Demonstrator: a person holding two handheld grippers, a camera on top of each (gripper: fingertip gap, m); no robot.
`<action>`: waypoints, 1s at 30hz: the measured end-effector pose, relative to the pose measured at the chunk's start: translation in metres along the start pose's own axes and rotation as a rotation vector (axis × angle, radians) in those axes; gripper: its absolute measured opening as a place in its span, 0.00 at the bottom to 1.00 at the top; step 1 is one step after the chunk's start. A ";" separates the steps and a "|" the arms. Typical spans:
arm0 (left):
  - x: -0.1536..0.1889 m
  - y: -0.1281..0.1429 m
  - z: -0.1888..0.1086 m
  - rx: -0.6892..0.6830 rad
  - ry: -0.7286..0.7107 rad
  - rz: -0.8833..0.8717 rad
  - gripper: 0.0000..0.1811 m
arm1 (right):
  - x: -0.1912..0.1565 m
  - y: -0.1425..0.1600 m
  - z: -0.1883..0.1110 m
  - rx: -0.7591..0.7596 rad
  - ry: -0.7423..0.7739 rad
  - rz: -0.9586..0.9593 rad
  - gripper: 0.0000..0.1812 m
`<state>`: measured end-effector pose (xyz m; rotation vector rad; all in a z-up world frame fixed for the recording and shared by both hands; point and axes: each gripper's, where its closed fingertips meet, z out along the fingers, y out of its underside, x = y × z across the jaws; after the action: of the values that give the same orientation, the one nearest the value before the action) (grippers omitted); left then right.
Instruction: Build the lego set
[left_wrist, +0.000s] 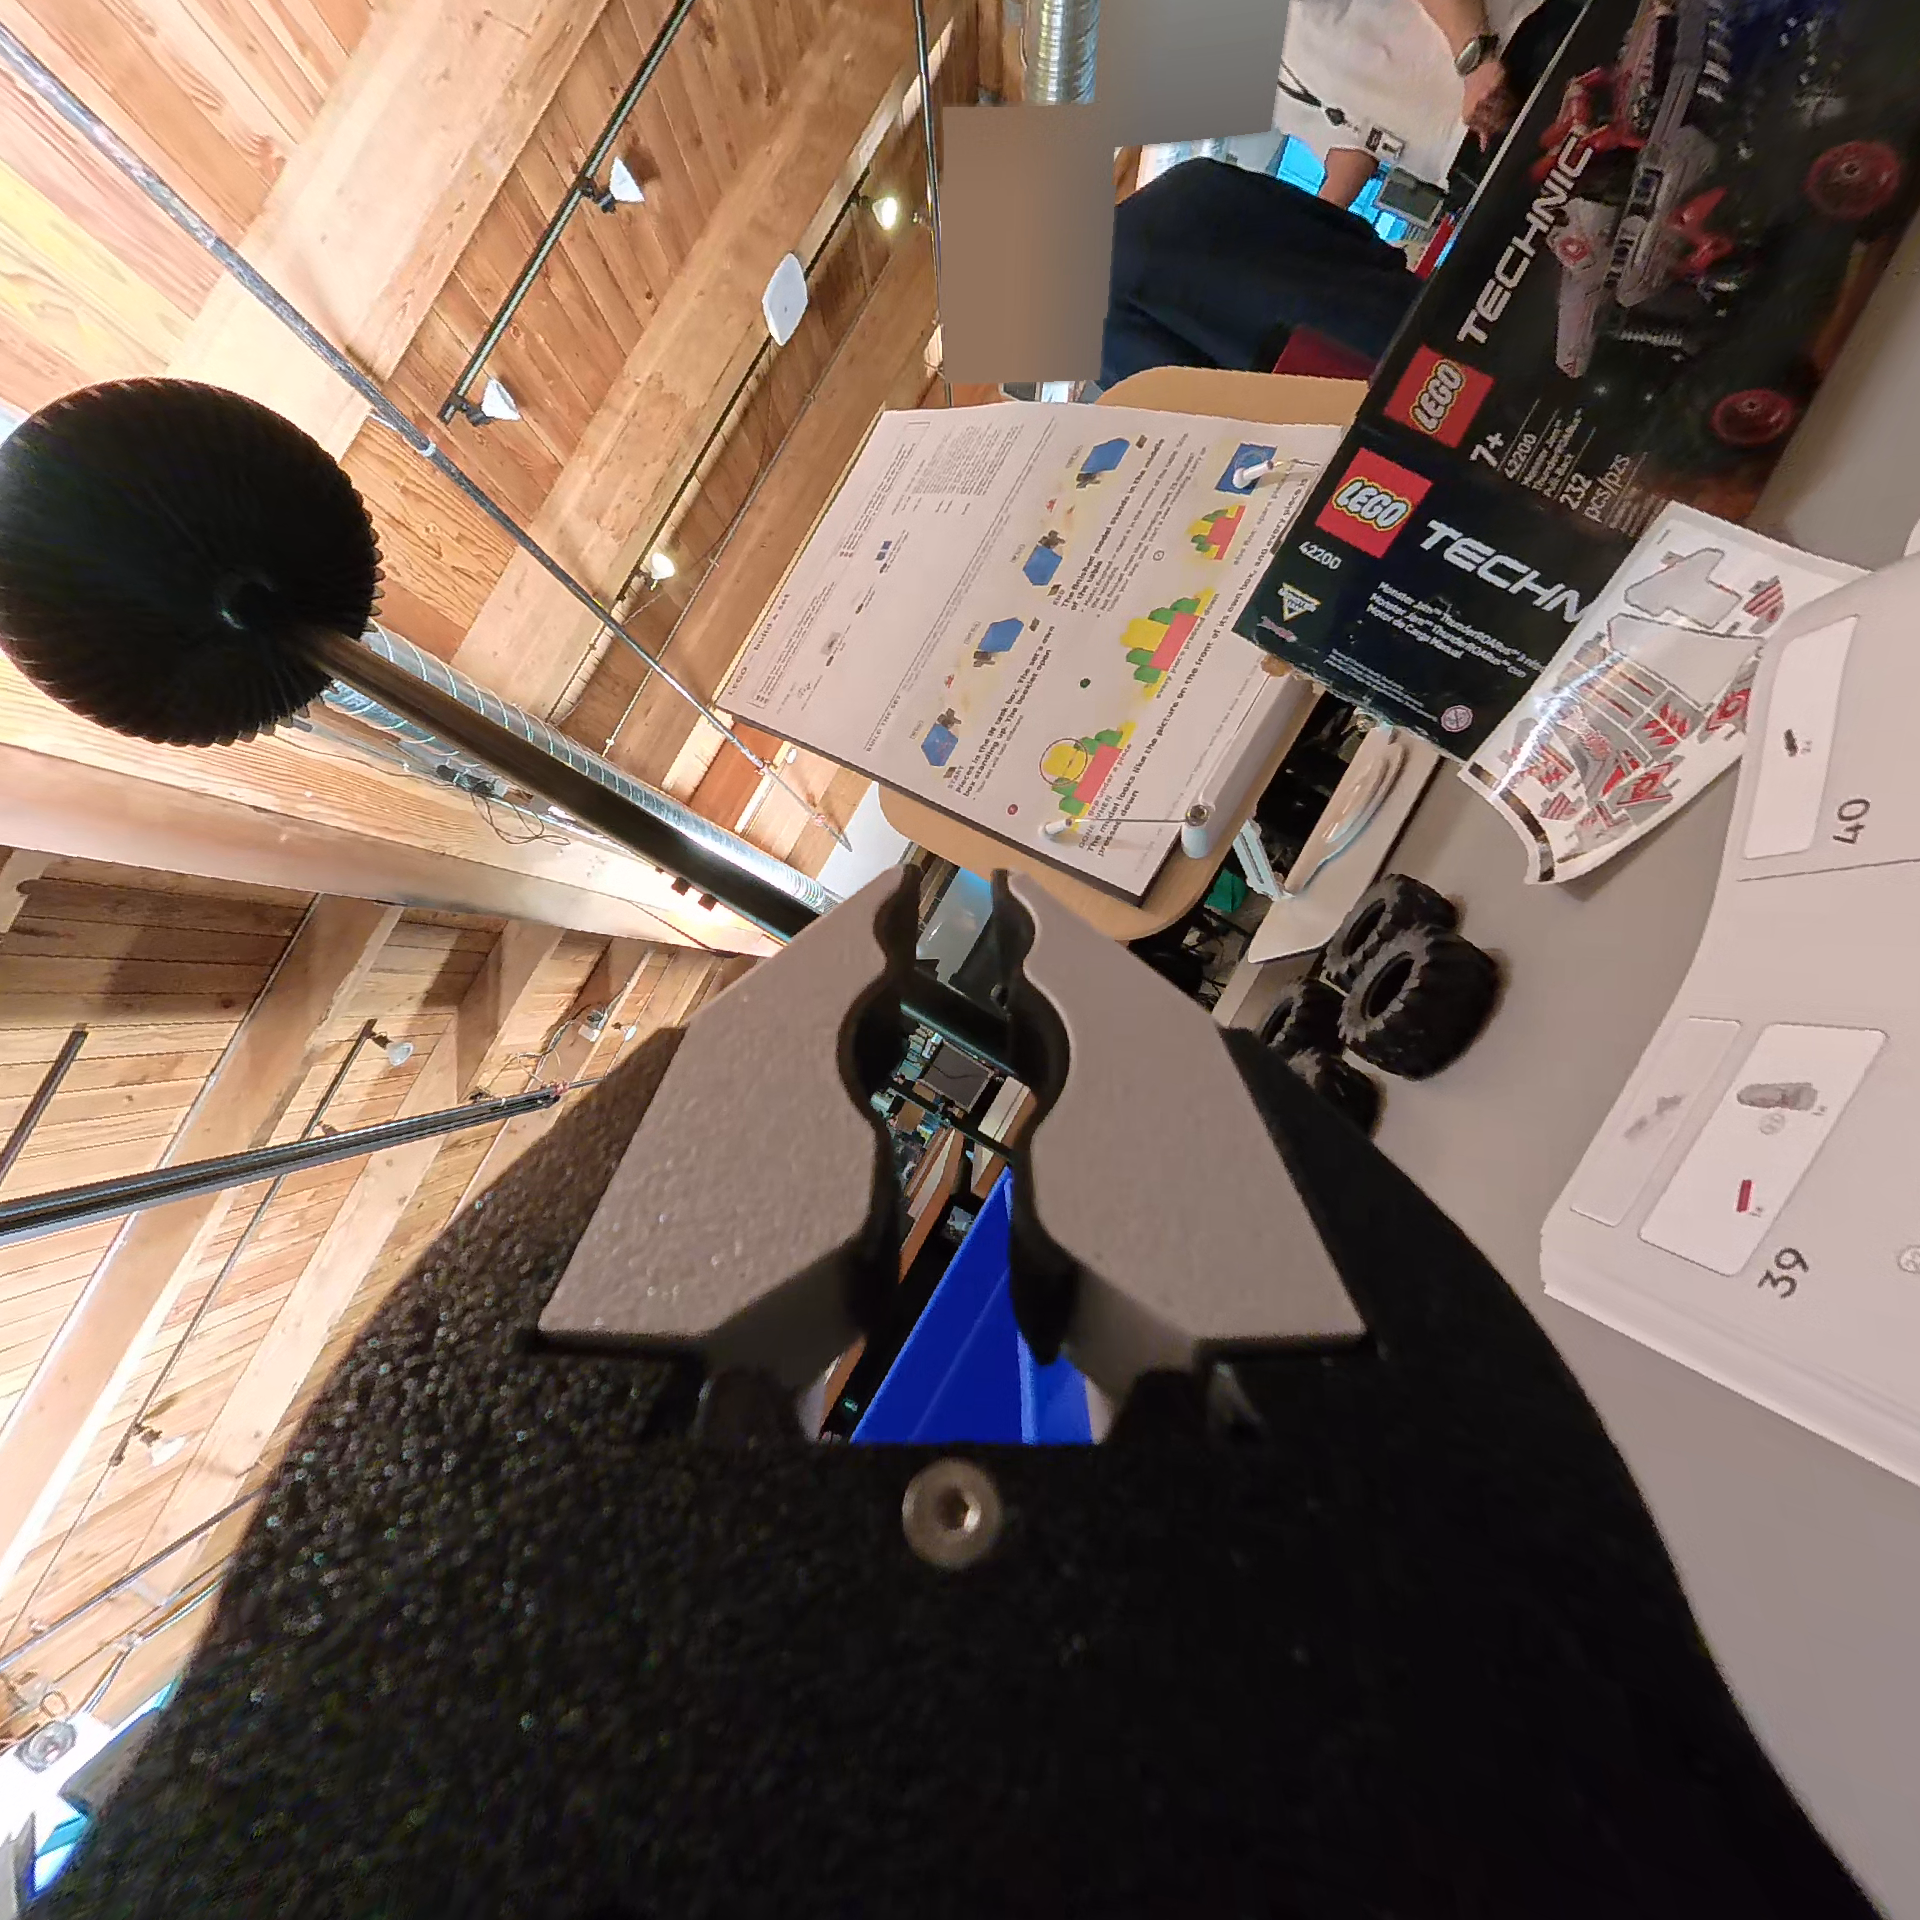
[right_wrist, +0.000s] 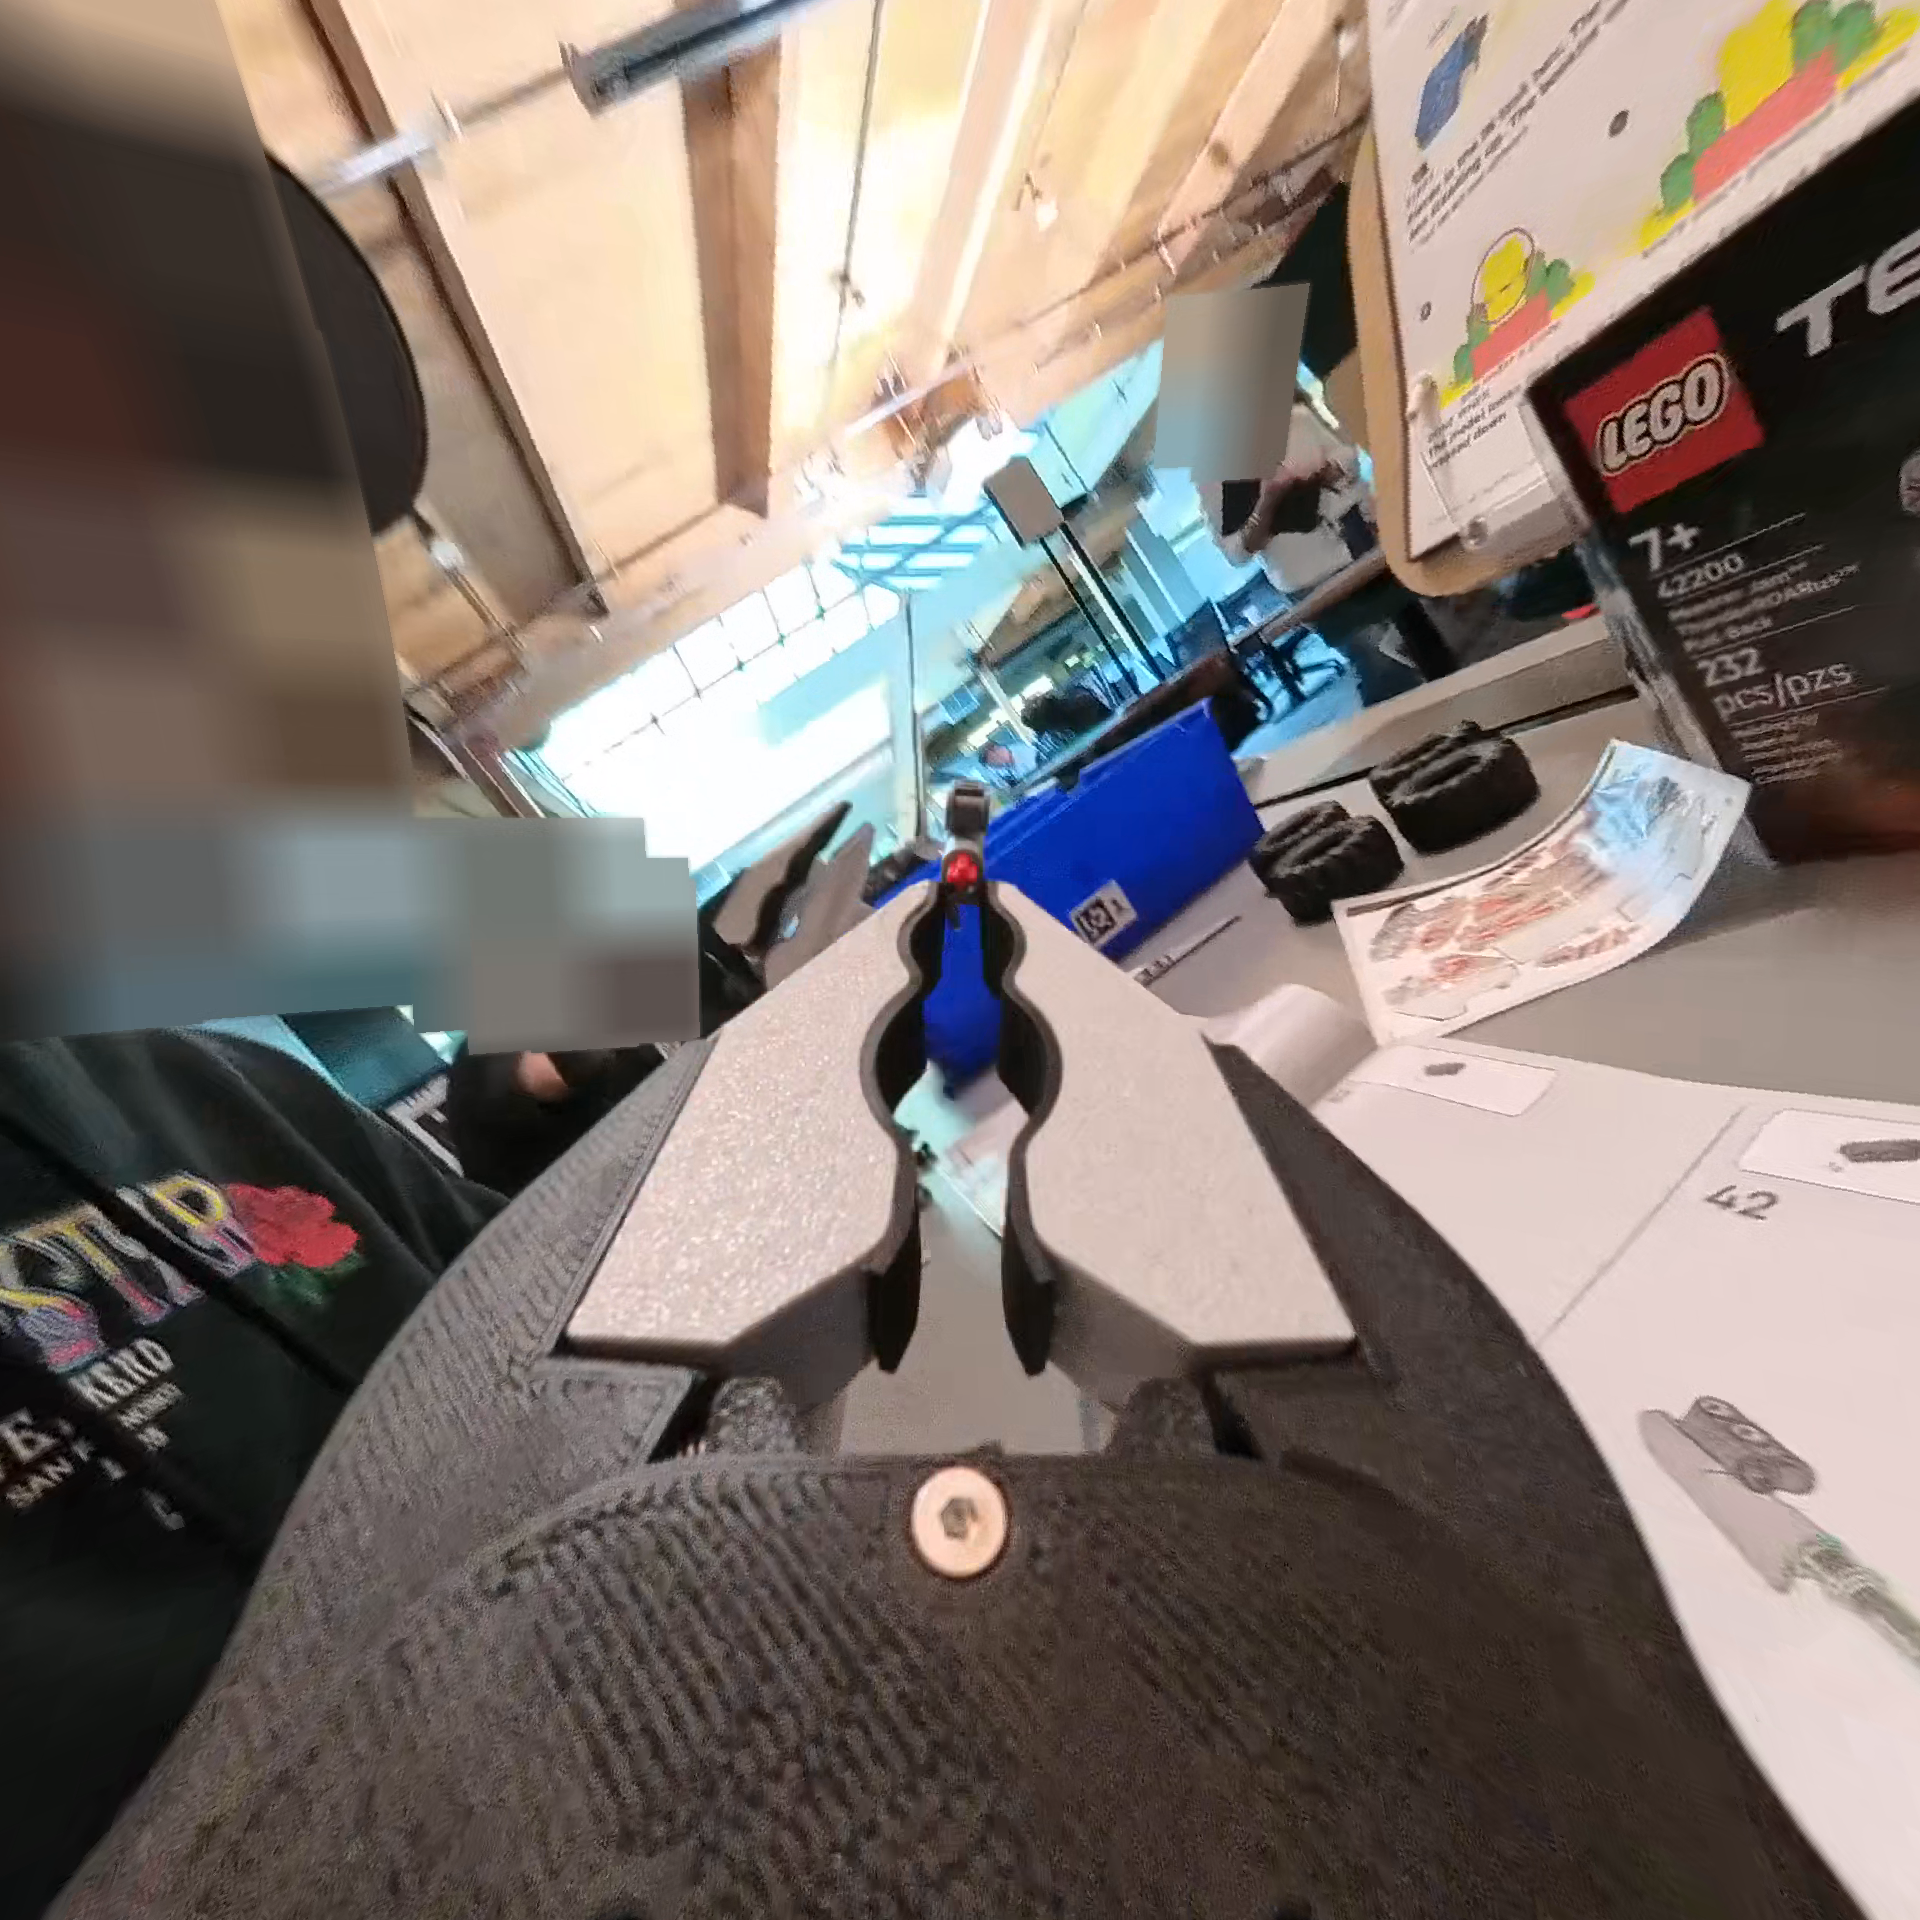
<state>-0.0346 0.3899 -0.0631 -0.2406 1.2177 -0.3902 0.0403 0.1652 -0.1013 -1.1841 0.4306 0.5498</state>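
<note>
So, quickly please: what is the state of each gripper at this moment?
Left gripper: slightly open, holding nothing.
Right gripper: closed on a small black piece with a red pin at its fingertips.

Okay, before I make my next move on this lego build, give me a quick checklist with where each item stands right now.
1. Right hand-held gripper holds a piece: ok, small black and red piece pinched at its tips.
2. Left hand-held gripper free: ok, narrow gap, nothing in it.
3. Instruction booklet open: ok.
4. Black tires within view on the table: ok.
5. Sticker sheet clear of work: ok.
6. Partly built model located: cannot tell.
</note>
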 end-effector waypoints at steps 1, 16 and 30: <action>0.000 0.000 -0.001 0.002 0.000 0.002 0.06 | -0.001 -0.002 -0.001 0.016 -0.009 0.015 0.02; 0.004 0.000 -0.003 0.008 0.016 0.018 0.06 | -0.009 0.035 0.017 -0.415 0.394 -1.647 0.02; 0.006 0.001 -0.002 0.004 0.023 0.017 0.06 | 0.001 0.054 0.018 -0.619 0.419 -1.984 0.03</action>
<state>-0.0345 0.3888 -0.0696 -0.2230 1.2412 -0.3816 0.0089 0.1973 -0.1361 -1.6861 -0.7058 -1.3848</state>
